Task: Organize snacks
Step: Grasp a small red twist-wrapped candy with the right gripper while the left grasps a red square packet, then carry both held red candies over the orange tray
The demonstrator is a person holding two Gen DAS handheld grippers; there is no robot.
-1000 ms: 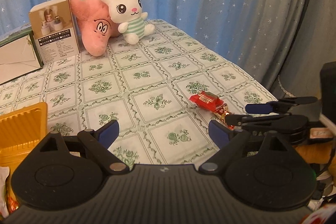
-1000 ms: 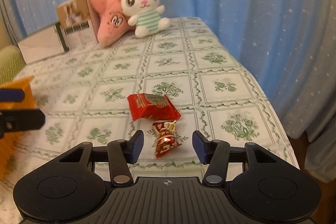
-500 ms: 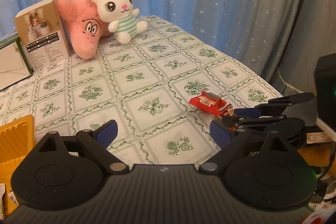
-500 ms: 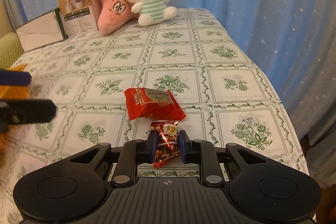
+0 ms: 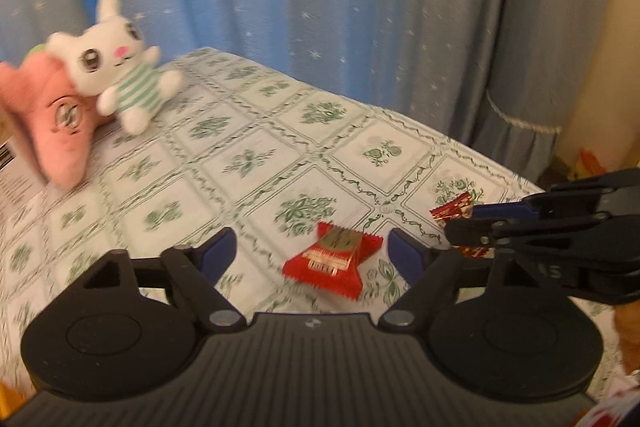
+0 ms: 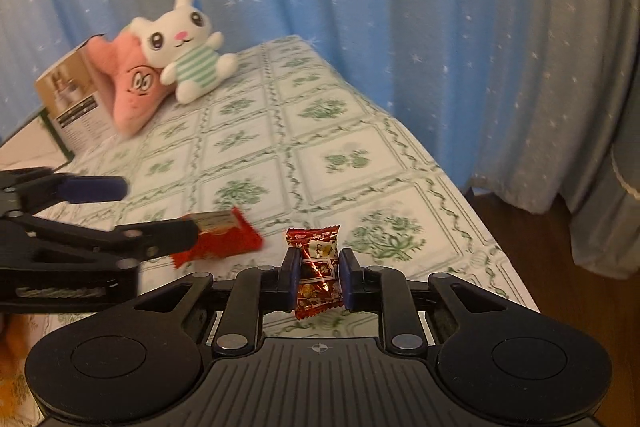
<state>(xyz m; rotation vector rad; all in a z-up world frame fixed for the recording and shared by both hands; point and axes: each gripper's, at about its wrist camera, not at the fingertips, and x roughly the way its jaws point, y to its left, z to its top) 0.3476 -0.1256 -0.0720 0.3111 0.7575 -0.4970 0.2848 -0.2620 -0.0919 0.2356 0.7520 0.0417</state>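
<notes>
blue star-speckled curtains (image 6: 400, 27) hang behind a table covered with a green floral-tile tablecloth (image 6: 320, 155). at the far end a white bunny plush (image 6: 184, 47) in a striped shirt leans against a pink plush (image 6: 134, 91), with a small printed box (image 6: 74, 103) just beside them.

near the front edge of the table, the right gripper (image 6: 319, 277) is clenched on a small red foil candy (image 6: 318, 273); its two blue pads press the wrapper from either side, and the wrapper's crimped top sticks up above them.

just to the left of it, the left gripper (image 5: 312, 251) comes in low over the cloth. its jaws have just been closing some but stand apart, and a flat red snack packet (image 5: 334, 261) lies on the tablecloth between its fingertips, untouched as far as the left wrist view shows. from the right wrist view the lower finger (image 6: 160, 235) partly covers the packet, so contact there is hard to judge. the left view is blurred.
</notes>
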